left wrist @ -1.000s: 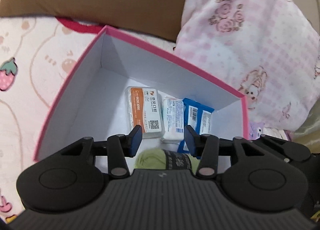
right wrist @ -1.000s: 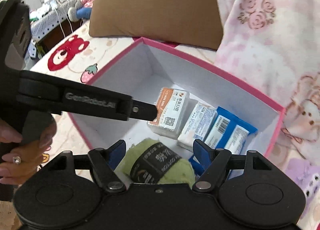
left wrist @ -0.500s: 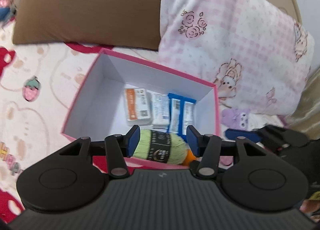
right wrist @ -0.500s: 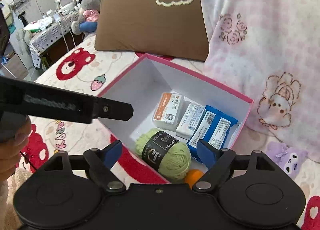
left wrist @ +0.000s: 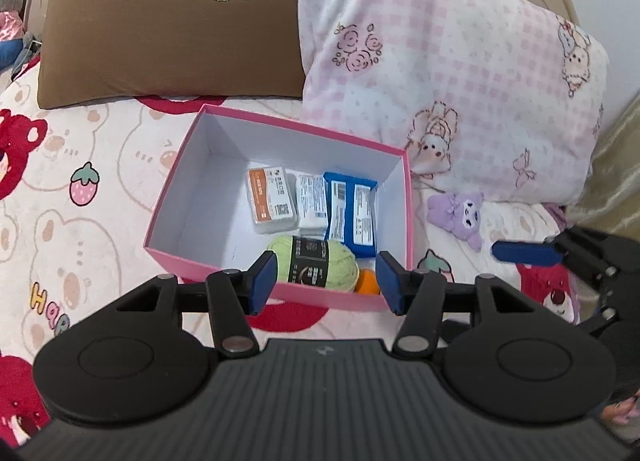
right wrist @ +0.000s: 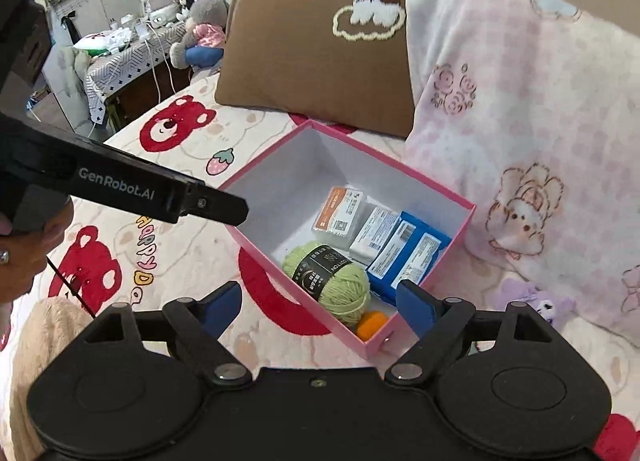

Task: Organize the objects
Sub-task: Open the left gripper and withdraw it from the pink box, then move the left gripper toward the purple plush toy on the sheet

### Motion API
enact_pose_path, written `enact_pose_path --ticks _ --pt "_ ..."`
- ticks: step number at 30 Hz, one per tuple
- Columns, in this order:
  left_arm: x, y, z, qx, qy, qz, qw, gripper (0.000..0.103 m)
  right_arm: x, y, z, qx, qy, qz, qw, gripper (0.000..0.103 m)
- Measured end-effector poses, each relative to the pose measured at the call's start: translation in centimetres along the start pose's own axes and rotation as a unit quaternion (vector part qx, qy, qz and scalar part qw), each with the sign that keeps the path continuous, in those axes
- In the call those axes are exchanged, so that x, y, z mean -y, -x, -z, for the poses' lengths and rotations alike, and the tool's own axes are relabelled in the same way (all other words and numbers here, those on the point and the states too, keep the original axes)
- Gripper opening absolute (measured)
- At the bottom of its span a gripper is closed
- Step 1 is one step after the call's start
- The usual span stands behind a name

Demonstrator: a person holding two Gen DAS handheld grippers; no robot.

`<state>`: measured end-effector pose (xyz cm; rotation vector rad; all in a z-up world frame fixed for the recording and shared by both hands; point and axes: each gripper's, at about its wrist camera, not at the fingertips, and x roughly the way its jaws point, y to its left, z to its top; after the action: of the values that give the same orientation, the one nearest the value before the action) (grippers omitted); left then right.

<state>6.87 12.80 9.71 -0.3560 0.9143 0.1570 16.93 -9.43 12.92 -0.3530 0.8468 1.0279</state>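
An open pink box sits on the bear-print bedsheet. Inside lie a green yarn ball, a small orange ball, an orange-and-white packet, a white packet and blue packs. My left gripper hovers above the box's near edge. Its jaws are opening, and nothing is between them. My right gripper hangs open and empty over the box's near corner. One of its fingers shows at the right of the left wrist view.
A brown pillow and a pink checked pillow lean behind the box. A purple plush toy lies to its right. A hand holds the left gripper's body. A side table with plush toys stands beyond the bed.
Both grippers have drawn back and up from inside the box, so it looks smaller. Both jaws have spread wider. The yarn ball stays in the box.
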Motion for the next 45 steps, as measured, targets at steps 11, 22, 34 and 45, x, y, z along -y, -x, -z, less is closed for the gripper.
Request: enact_pose_path --ticks 11,22,34,45 --pt "1.6 1.9 2.5 -0.034 -0.029 0.017 0.9989 0.059 0.5 4.3 3.0 0.004 0.026 0.032 0.999 0.087" --pt "5.1 1.3 4.2 -0.052 -0.078 0.04 0.9948 0.063 1.7 6.1 5.6 -0.013 0.007 0.034 0.999 0.087" --pt "8.8 -1.7 4.2 -0.07 -0.098 0.074 0.99 0.067 4.0 6.5 8.5 -0.021 -0.011 0.05 0.998 0.087" --pt "12.5 -5.1 4.1 -0.04 -0.132 0.084 0.9869 0.073 6.8 5.4 10.3 -0.022 -0.039 0.069 0.997 0.087"
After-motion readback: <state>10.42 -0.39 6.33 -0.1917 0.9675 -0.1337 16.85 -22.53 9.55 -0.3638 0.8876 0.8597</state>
